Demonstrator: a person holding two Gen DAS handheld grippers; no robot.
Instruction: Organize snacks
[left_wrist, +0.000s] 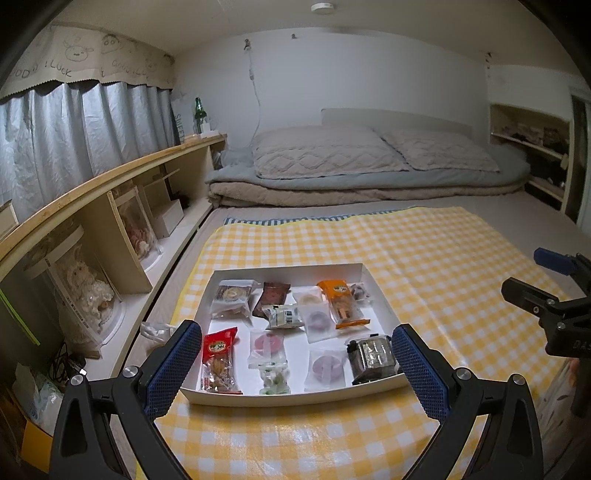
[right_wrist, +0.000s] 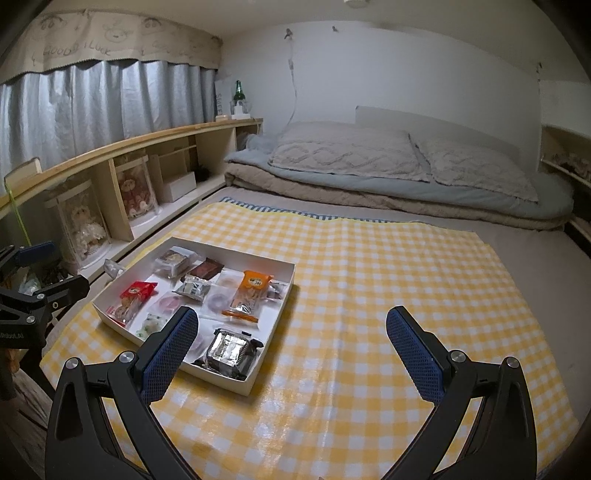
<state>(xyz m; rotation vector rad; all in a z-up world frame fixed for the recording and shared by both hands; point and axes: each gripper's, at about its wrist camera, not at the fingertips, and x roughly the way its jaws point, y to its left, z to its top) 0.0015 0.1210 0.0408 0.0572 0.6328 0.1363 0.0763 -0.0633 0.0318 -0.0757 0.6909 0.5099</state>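
Note:
A shallow white box (left_wrist: 284, 398) (right_wrist: 255, 378) lies on a yellow checked cloth and holds several wrapped snacks. Among them are a red packet (left_wrist: 218, 352) (right_wrist: 133, 298), an orange packet (left_wrist: 341, 300) (right_wrist: 250, 291), a silver foil pack (left_wrist: 371, 357) (right_wrist: 227, 352), a brown packet (left_wrist: 271, 297) (right_wrist: 205, 271) and clear bags with pink and purple rings. My left gripper (left_wrist: 295, 354) hovers open over the box's near edge, nothing between its blue pads. My right gripper (right_wrist: 291, 339) stands open to the right of the box, over the cloth; it also shows at the right edge (left_wrist: 546, 280) of the left wrist view.
The yellow checked cloth (right_wrist: 369, 295) covers a bed. Folded bedding with two pillows (left_wrist: 332, 155) lies at the far end. A low wooden shelf (left_wrist: 110, 192) with boxed dolls runs along the left, under grey curtains. A green bottle (left_wrist: 199, 114) stands on the shelf top.

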